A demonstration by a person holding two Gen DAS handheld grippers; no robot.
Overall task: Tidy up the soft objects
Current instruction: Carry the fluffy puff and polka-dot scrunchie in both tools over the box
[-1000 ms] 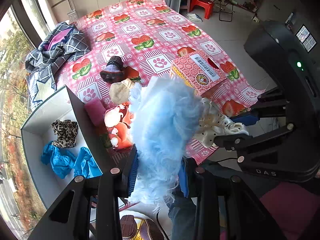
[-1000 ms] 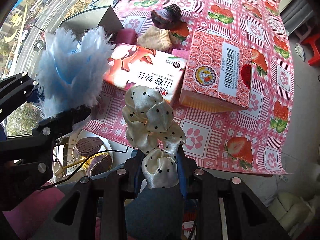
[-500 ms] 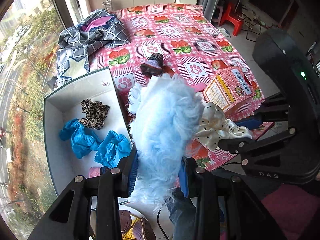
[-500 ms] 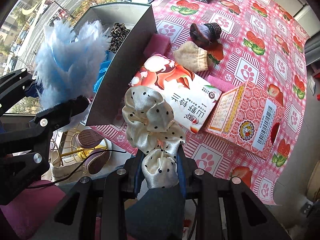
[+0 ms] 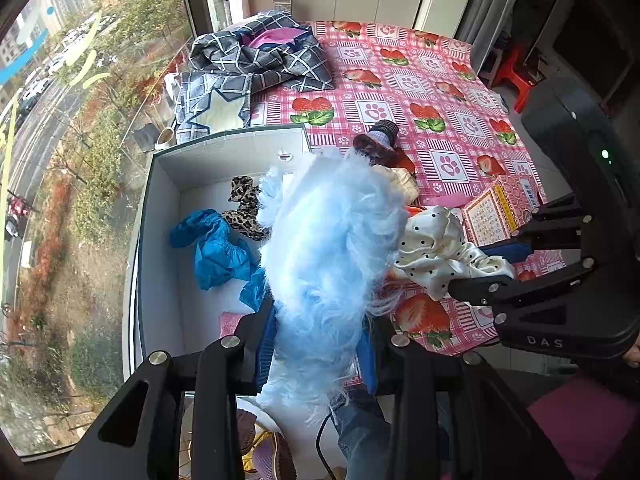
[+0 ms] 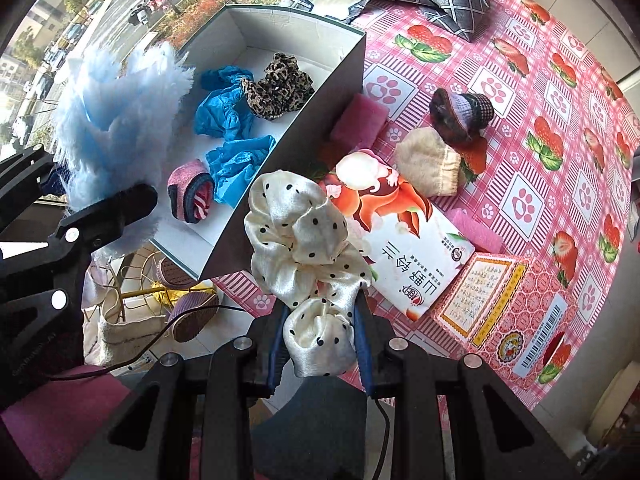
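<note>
Two grippers each pinch a soft thing. The left gripper squeezes a fluffy blue puff, and the right gripper squeezes a cream dotted scrunchie. Both point down. The open box sits below, toward the window. The left gripper hangs over it, so it is nearer. The scrunchie hangs by the box wall, over the tablecloth.

left gripper | swung over grey box | right gripper | shifted toward it, apparently
</note>
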